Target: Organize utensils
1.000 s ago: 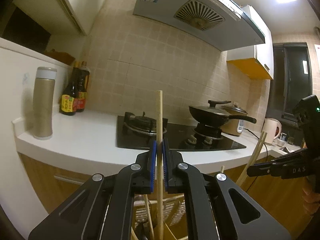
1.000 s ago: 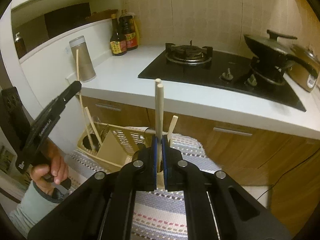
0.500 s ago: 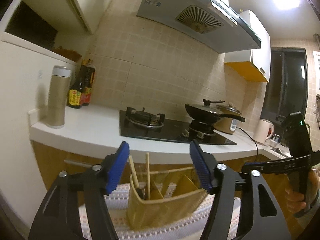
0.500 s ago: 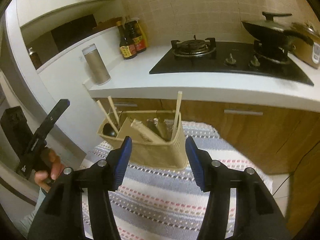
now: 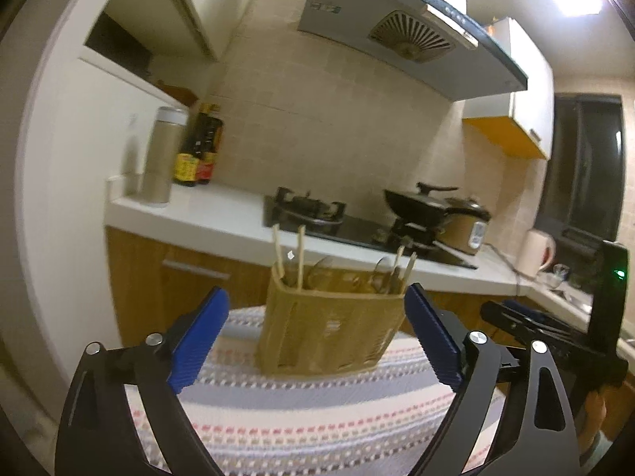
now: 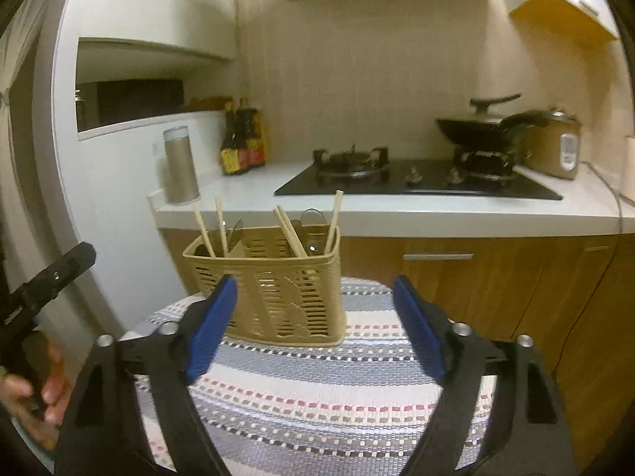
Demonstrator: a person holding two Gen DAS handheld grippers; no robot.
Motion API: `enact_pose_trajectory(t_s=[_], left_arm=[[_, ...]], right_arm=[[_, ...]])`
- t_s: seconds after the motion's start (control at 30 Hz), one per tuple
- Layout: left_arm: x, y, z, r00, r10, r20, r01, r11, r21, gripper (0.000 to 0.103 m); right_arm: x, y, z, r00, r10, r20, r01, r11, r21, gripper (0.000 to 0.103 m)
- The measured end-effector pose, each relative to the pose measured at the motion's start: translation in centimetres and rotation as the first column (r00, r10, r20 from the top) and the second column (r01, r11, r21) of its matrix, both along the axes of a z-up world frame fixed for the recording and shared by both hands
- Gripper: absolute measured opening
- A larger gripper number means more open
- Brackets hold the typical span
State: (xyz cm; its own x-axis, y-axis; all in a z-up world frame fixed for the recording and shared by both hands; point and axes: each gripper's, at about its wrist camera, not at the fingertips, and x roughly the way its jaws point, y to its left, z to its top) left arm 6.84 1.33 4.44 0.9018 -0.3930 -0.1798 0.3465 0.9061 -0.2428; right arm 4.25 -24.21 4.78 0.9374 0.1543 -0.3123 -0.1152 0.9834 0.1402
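Chopsticks (image 6: 336,214) stand upright in the basket (image 6: 278,297), sorted by compartment.
Left gripper (image 5: 313,337) and right gripper (image 6: 313,325): jaws opening, nothing between them.

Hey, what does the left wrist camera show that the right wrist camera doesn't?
Only the left wrist view shows the range hood, a white kettle and a dark window. Only the right wrist view shows the open wall shelf at left. Both share the tan utensil basket holding chopsticks, standing on the striped cloth, with the stove, wok and sauce bottles behind. Each view's own tongs are opening, with nothing between them.
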Motion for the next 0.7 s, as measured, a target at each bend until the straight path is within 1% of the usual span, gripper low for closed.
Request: enact_pose_trajectory(t_s=[0.03,0.07,0.13,0.17,0.2,0.27,0.33,0.4,0.6,0.7], left_arm=[[-0.5,-0.2,-0.5,1.000,0.024,0.003,-0.024,1.000,0.009,0.090],[-0.8,-0.4,-0.9,0.999,0.041,0.006,-0.041,0.999,0.017,0.091],[-1.9,-1.2,-1.8,0.995,0.091,0.037,-0.093,0.994,0.053,0.092],[-2.3,-1.5,-2.0,0.992,0.112,0.053,-0.115,0.991,0.064,0.094],[-2.7,-2.1,-2.5,0.986,0.149,0.076,-0.155,0.985,0.077,0.095],[-3.0,-2.7,-3.1,0.977,0.193,0.091,-0.201,0.976,0.084,0.095],[-3.2,-3.0,-3.5,0.971,0.218,0.097,-0.227,0.969,0.093,0.095],[-3.3,-3.3,-3.9,0.963,0.246,0.109,-0.258,0.959,0.115,0.095],[-2.9,-3.6,-5.4,0.954,0.284,0.099,-0.297,0.943,0.152,0.095],[-2.6,-4.4,-6.1,0.947,0.299,0.113,-0.318,0.922,0.222,0.095]], right_arm=[[-0.2,-0.1,-0.5,1.000,-0.003,0.016,0.003,1.000,0.013,0.093],[-0.5,-0.3,-0.9,0.999,-0.025,0.034,0.025,1.000,0.017,0.094],[-1.1,-0.5,-1.8,0.995,-0.072,0.070,0.070,0.997,0.026,0.094],[-1.3,-0.6,-1.9,0.993,-0.087,0.082,0.085,0.996,0.030,0.094],[-1.5,-0.7,-2.2,0.989,-0.109,0.098,0.105,0.994,0.038,0.095],[-1.9,-0.8,-2.5,0.985,-0.130,0.115,0.125,0.991,0.045,0.095],[-2.1,-0.6,-2.8,0.981,-0.145,0.127,0.142,0.989,0.029,0.095],[-1.9,-0.2,-3.3,0.980,-0.155,0.128,0.157,0.988,-0.005,0.095],[-1.2,0.1,-4.6,0.986,-0.135,0.095,0.139,0.990,-0.032,0.095],[-0.6,0.1,-4.9,0.989,-0.127,0.075,0.130,0.990,-0.046,0.095]])
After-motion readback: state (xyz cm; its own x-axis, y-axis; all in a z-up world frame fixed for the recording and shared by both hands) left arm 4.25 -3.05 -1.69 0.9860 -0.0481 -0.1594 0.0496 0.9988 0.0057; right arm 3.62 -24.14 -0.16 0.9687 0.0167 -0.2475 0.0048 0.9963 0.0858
